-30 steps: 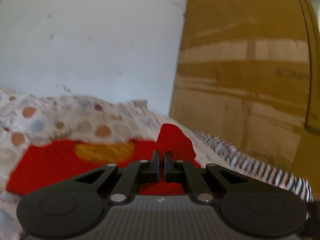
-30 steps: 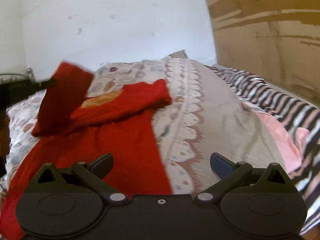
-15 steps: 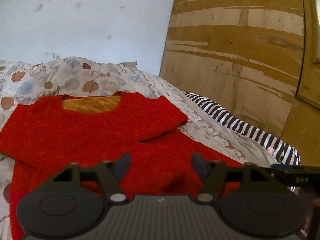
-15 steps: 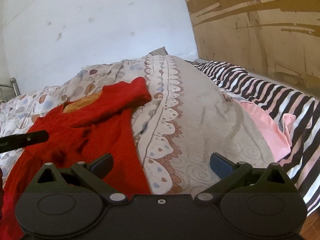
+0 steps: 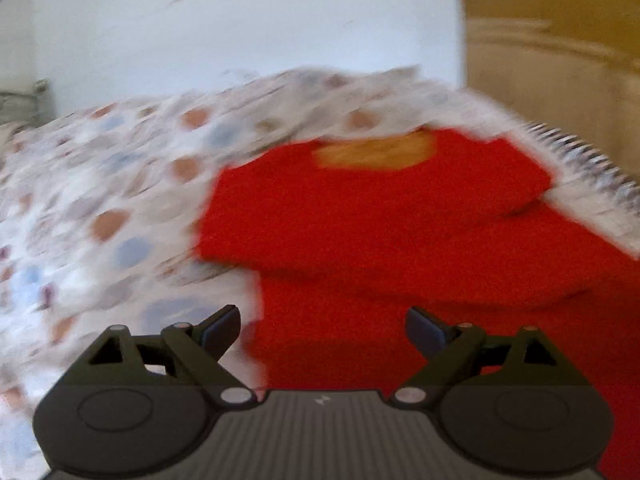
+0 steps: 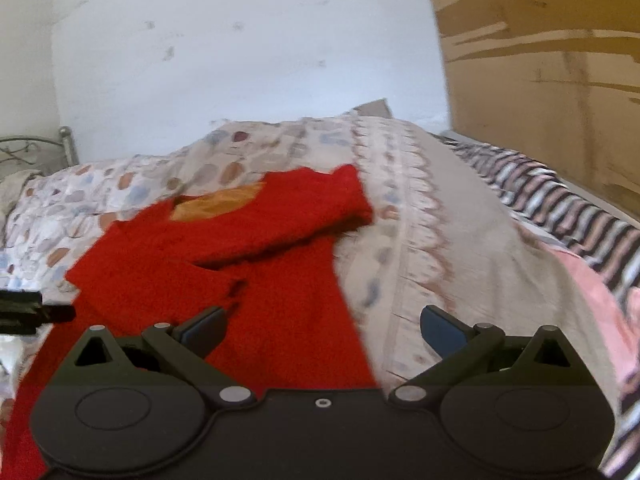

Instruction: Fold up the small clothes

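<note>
A red knitted sweater [image 5: 400,240] with an orange lining at the neck lies flat on the bed, both sleeves folded across its chest. My left gripper [image 5: 324,330] hovers over its lower left edge; its jaws are opening and nothing is between them. The left wrist view is blurred by motion. In the right wrist view the sweater [image 6: 224,256] lies left of centre. My right gripper [image 6: 324,330] stands open and empty over the sweater's right hem. The tip of the left gripper [image 6: 24,312] shows at that view's left edge.
A quilt [image 6: 440,220] printed with pebbles covers the bed. A striped sheet [image 6: 560,200] and a pink cloth [image 6: 600,292] lie to the right. A wooden wardrobe [image 6: 540,60] stands at the far right, a metal bed frame [image 6: 40,144] at the far left.
My left gripper let go of the red sleeve and its jaws spread wide. The sleeve now lies across the sweater's chest. The left view swung left; the right gripper shifted slightly.
</note>
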`<action>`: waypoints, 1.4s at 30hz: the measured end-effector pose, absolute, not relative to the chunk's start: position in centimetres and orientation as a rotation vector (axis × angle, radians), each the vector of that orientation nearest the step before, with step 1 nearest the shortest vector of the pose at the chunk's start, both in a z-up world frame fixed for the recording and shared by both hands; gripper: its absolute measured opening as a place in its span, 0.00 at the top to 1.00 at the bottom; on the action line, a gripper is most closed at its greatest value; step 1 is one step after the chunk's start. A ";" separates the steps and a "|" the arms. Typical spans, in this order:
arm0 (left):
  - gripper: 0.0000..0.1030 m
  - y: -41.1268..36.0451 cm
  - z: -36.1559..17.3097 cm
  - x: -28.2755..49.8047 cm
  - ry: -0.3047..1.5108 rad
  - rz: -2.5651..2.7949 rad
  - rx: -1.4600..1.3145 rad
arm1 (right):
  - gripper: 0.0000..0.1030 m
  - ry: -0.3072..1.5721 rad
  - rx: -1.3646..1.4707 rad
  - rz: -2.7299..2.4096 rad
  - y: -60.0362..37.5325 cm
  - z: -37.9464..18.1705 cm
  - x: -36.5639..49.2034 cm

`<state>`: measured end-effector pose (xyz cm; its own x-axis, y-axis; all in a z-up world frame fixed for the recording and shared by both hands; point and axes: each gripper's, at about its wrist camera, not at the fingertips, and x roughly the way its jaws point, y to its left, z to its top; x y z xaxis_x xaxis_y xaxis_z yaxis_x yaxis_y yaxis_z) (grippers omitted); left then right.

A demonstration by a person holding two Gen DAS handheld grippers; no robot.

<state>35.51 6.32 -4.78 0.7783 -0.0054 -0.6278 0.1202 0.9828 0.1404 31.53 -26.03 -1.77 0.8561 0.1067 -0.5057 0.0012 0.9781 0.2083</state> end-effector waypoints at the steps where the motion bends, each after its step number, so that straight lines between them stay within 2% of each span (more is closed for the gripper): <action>1: 0.10 7.5 -5.2 36.1 0.692 -0.025 0.186 | 0.00 0.542 0.201 0.076 -25.4 -1.6 32.1; 4: 0.09 10.1 -6.2 38.0 0.725 0.048 0.186 | 0.00 0.565 0.190 0.131 -23.8 -1.4 33.9; 5: 0.05 11.1 -6.4 38.6 0.727 0.053 0.167 | 0.00 0.579 0.182 0.147 -23.0 -1.4 34.7; 7: 0.03 12.4 -6.5 39.7 0.717 0.039 0.104 | 0.00 0.582 0.170 0.159 -21.9 -1.5 35.7; 18: 0.05 15.2 -6.9 45.2 0.602 0.079 0.019 | 0.00 0.663 0.131 0.197 -18.4 -4.4 40.0; 25: 0.05 15.9 -8.7 44.4 0.633 0.065 0.041 | 0.00 0.671 0.210 0.213 -19.6 -5.2 40.1; 36: 0.06 15.5 -8.3 45.6 0.486 0.181 0.079 | 0.00 0.675 0.225 0.215 -19.6 -5.5 40.3; 42: 0.06 18.3 -8.5 45.8 0.516 0.252 -0.069 | 0.00 0.673 0.212 0.213 -19.5 -5.6 40.2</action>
<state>45.78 18.34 -8.46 0.8396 0.2210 -0.4961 -0.2556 0.9668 -0.0019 40.25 -19.48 -5.57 0.7618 0.2622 -0.5924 -0.1259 0.9569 0.2616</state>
